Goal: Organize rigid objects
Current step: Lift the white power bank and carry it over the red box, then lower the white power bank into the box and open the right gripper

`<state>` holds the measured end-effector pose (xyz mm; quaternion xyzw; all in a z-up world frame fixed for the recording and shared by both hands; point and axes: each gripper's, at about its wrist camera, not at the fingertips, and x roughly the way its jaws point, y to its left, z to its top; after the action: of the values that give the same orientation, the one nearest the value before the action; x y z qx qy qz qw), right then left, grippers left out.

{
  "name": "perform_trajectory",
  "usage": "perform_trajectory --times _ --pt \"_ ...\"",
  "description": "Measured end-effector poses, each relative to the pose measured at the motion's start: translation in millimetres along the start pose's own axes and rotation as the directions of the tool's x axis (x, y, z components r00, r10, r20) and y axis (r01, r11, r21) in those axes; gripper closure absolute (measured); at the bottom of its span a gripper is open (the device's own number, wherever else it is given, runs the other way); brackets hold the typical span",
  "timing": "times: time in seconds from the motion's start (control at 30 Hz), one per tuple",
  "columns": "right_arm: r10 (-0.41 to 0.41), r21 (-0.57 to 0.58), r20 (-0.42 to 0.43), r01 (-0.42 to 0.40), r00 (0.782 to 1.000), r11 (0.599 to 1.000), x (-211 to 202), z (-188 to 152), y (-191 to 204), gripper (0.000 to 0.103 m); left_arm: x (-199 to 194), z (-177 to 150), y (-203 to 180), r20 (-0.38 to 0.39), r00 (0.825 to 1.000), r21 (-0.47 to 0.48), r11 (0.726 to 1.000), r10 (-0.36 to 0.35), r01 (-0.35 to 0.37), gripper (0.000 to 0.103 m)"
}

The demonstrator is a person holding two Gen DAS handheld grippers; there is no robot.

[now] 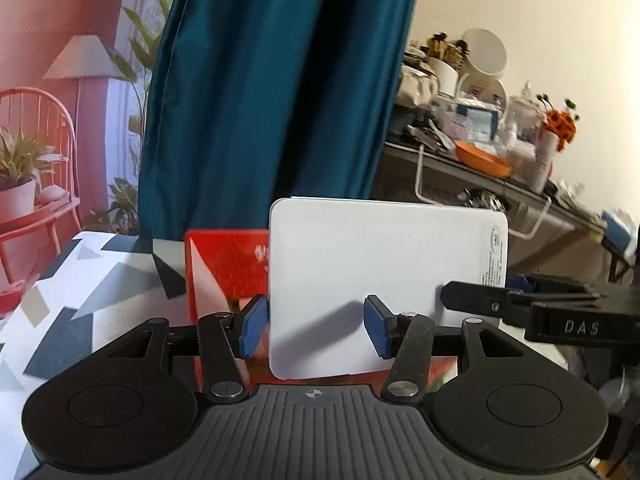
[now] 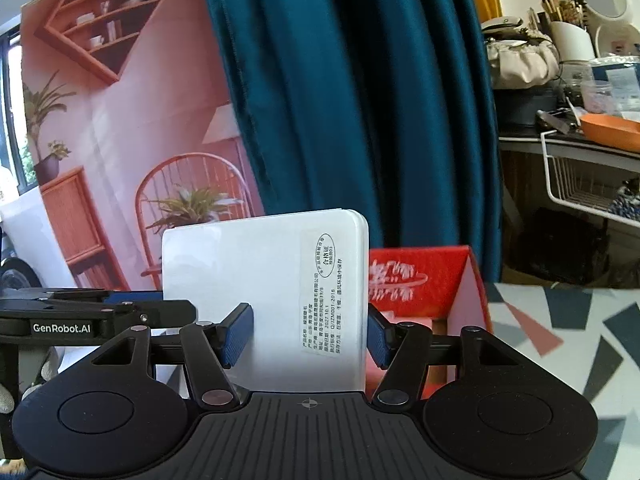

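Observation:
A flat white box [image 1: 384,276] with a printed label stands upright inside an open red carton [image 1: 224,268]. My left gripper [image 1: 316,326] is open, its blue pads astride the box's left part. In the right wrist view the same white box [image 2: 264,296] stands in front of the red carton [image 2: 424,280]. My right gripper [image 2: 310,336] is open around the box's right edge, one pad in front of it and one behind. The right gripper [image 1: 520,308] also shows at the right of the left wrist view.
The carton sits on a table with a grey and white geometric cloth [image 1: 80,280]. A teal curtain [image 1: 272,80] hangs behind. A cluttered desk [image 1: 480,148] with an orange bowl, mirror and wire basket stands at the right. A pink poster [image 2: 120,120] covers the left wall.

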<state>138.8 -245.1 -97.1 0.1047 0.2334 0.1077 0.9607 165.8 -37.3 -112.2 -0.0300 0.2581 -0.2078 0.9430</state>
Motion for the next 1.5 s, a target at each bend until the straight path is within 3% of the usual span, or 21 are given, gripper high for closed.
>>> perform_trajectory --times 0.13,0.33,0.73,0.93,1.07,1.33,1.5 --pt "-0.027 0.004 -0.021 0.027 0.999 1.0 29.3 18.9 -13.4 0.048 37.0 13.5 9.1 -0.056 0.998 -0.042 0.999 0.002 -0.004 0.048" --pt "-0.051 0.026 -0.107 0.055 0.993 0.998 77.5 12.7 -38.1 0.046 87.4 6.7 23.7 -0.173 0.985 -0.096 0.995 0.003 -0.02 0.048" --pt "-0.055 0.105 -0.212 0.079 0.976 0.991 117.4 -25.5 -69.5 0.04 123.1 -21.2 27.1 -0.306 0.952 -0.04 0.999 0.004 -0.017 0.051" --pt "-0.075 0.082 -0.222 0.096 0.972 0.992 122.2 -31.1 -69.3 0.041 128.1 -25.8 24.4 -0.332 0.942 0.021 0.999 0.043 -0.038 0.052" --pt "-0.124 0.042 -0.289 0.142 0.949 0.989 133.9 -43.0 -66.3 0.054 132.9 -27.8 28.0 -0.352 0.936 -0.028 0.999 0.011 -0.022 0.056" --pt "-0.16 0.018 -0.263 0.171 0.951 0.985 130.0 -45.0 -59.3 0.053 133.8 -29.7 26.0 -0.337 0.941 -0.022 0.999 0.017 -0.026 0.058" --pt "-0.182 -0.014 -0.221 0.183 0.958 0.983 117.1 -42.0 -53.9 0.049 118.0 -25.5 20.1 -0.283 0.958 0.018 0.999 0.043 -0.039 0.056"
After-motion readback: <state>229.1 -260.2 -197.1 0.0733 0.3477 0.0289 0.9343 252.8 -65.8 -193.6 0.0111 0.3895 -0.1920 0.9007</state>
